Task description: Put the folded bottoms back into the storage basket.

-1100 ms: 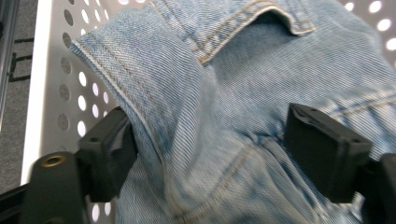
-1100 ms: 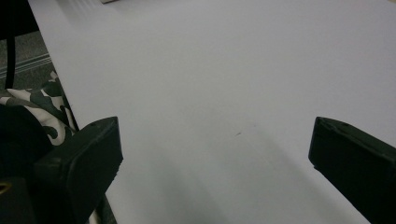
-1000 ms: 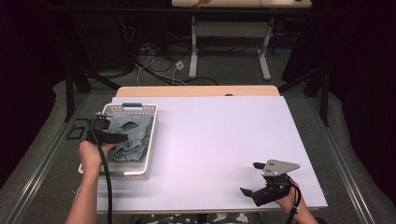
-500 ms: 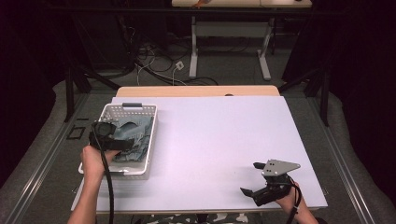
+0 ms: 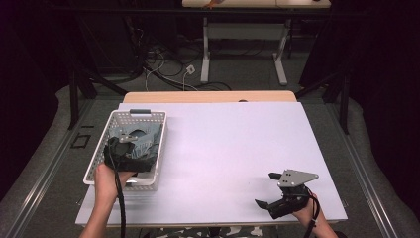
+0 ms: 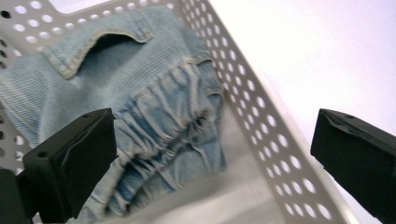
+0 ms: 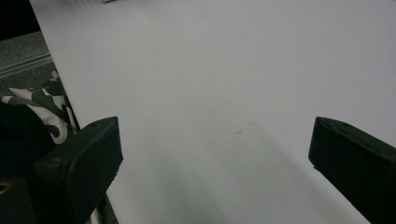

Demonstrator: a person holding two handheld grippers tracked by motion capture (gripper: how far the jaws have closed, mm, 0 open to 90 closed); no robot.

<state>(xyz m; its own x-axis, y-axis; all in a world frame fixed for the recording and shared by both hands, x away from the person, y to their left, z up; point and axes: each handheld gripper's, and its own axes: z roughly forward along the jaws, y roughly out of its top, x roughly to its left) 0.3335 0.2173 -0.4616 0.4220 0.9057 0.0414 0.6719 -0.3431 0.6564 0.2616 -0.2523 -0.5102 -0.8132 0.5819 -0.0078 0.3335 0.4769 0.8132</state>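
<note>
**Left gripper poised over a denim garment in a basket; right gripper idle**

The left gripper [image 5: 118,151] hangs inside the white perforated basket [image 5: 159,133], its jaws spread wide with nothing between them. In the left gripper view one jaw sits over the folded denim garment [image 6: 154,107] while the other lies out beyond the basket wall [image 6: 261,126], so the spread straddles the rim; this stance suggests an approach to pinch the gathered waistband. The garment lies bunched at the basket's near end, a pocket flap uppermost. The right gripper [image 5: 270,204] rests low near the table's near right corner, jaws likewise apart and empty over the bare white table [image 7: 224,84], apparently parked clear of the work. From the high view the left hand [image 5: 110,179] and cable cover much of the garment, and its full shape cannot be made out. Camouflage cloth [image 7: 46,105] shows at the table edge, cut off.
</note>
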